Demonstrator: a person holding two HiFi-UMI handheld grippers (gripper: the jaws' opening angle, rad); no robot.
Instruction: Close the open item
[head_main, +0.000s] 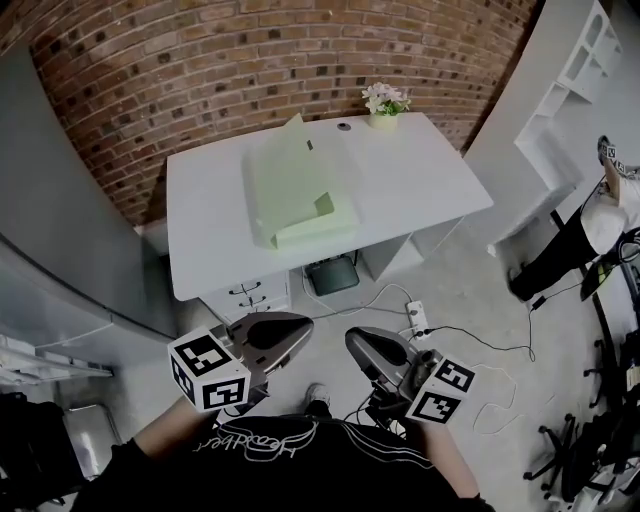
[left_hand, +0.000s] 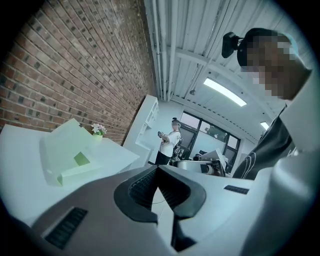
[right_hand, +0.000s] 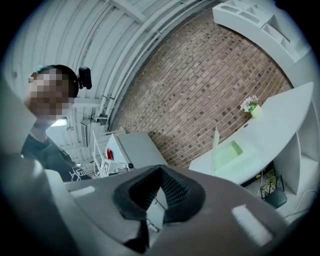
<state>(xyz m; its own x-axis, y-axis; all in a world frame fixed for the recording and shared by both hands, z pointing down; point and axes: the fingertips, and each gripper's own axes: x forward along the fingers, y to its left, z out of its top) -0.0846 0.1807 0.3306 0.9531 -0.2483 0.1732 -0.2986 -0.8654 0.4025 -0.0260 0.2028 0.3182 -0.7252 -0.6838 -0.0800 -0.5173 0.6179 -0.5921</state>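
A pale green box lies open on the white desk, its lid standing up at the back. The box also shows in the left gripper view and in the right gripper view. My left gripper is held low near my body, well short of the desk, with its jaws shut and nothing between them. My right gripper hangs beside it, also shut and empty. Both are far from the box.
A small flower pot and a dark round object sit at the desk's back edge. Drawers and a bin stand under it. A power strip with cables lies on the floor. A grey cabinet stands left, a person right.
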